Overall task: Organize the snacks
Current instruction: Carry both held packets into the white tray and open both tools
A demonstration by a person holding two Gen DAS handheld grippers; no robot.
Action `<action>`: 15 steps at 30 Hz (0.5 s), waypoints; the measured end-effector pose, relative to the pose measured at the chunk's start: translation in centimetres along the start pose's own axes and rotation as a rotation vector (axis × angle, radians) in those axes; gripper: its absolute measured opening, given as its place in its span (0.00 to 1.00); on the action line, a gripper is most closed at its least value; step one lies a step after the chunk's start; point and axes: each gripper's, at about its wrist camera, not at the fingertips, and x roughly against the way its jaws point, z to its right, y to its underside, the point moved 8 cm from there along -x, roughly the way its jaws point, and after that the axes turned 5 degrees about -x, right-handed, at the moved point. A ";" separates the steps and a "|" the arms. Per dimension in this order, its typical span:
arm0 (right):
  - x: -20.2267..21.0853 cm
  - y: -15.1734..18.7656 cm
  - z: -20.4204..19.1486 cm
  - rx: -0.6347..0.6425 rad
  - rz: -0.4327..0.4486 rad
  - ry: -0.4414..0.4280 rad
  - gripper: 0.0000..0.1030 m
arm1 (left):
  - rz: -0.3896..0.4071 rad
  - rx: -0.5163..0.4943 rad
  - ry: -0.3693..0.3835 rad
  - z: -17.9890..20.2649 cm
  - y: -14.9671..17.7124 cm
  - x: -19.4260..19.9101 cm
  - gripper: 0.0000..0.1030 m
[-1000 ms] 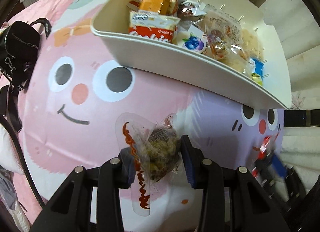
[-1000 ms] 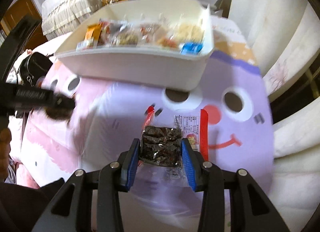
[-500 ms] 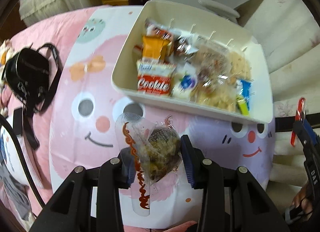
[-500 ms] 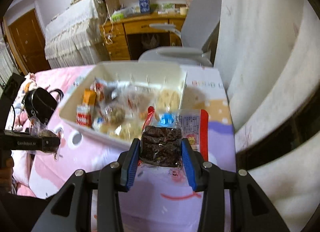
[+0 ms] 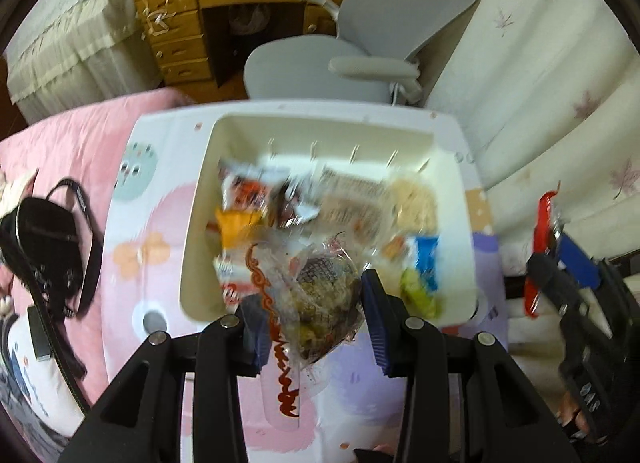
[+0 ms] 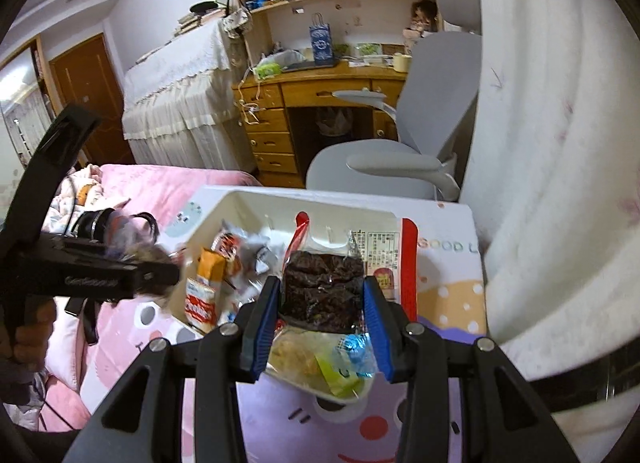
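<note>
Left gripper [image 5: 314, 313]: black two-finger tongs with blue pads, clamped on a clear plastic snack packet with a red-brown wavy print and a brown nutty cake inside [image 5: 316, 295]; the packet hangs above the near rim of the bin.
Right gripper [image 6: 322, 311]: same build, jaws pressed onto a clear-and-red packet of dark brown dried pieces [image 6: 324, 291], held over the bin's right half.
Bin: a cream-white rectangular plastic tub [image 5: 200, 223] resting on a pink and lilac cartoon-face blanket [image 5: 132, 223].
Bin contents: an orange wrapper [image 5: 236, 225] and a red-and-white cookie pack [image 6: 200, 303] at the left; crumpled clear and silver wrappers in the middle; a pale crumbly bagged snack [image 5: 414, 201] at the far right; a blue sachet [image 5: 426, 263] and a green sachet [image 5: 418, 297] in the near right corner.
Bin fill: snacks cover most of the floor; the far strip by the back wall is bare.
Left of bin: a black strapped bag [image 5: 48, 247] lies on the blanket, well apart.
Behind bin: a grey office chair [image 5: 360, 47] and a wooden desk with drawers [image 5: 188, 23], beyond the bed edge.
Right side: white leaf-print bedding [image 5: 540, 103] rises close beside the bin.
</note>
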 end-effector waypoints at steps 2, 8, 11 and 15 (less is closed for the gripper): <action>0.3 -0.7 -0.3 0.002 0.018 -0.014 0.42 | 0.037 -0.014 0.008 0.7 -1.2 0.8 0.37; 0.6 -1.4 -0.5 -0.012 0.031 -0.026 0.62 | 0.063 -0.018 0.029 1.8 -1.8 1.8 0.70; 0.8 -0.8 -0.3 -0.040 0.023 -0.034 0.64 | 0.041 -0.003 0.029 1.8 -0.6 1.7 0.74; 0.7 1.3 -0.1 -0.079 -0.025 -0.035 0.71 | 0.045 0.019 0.031 1.7 2.1 1.6 0.77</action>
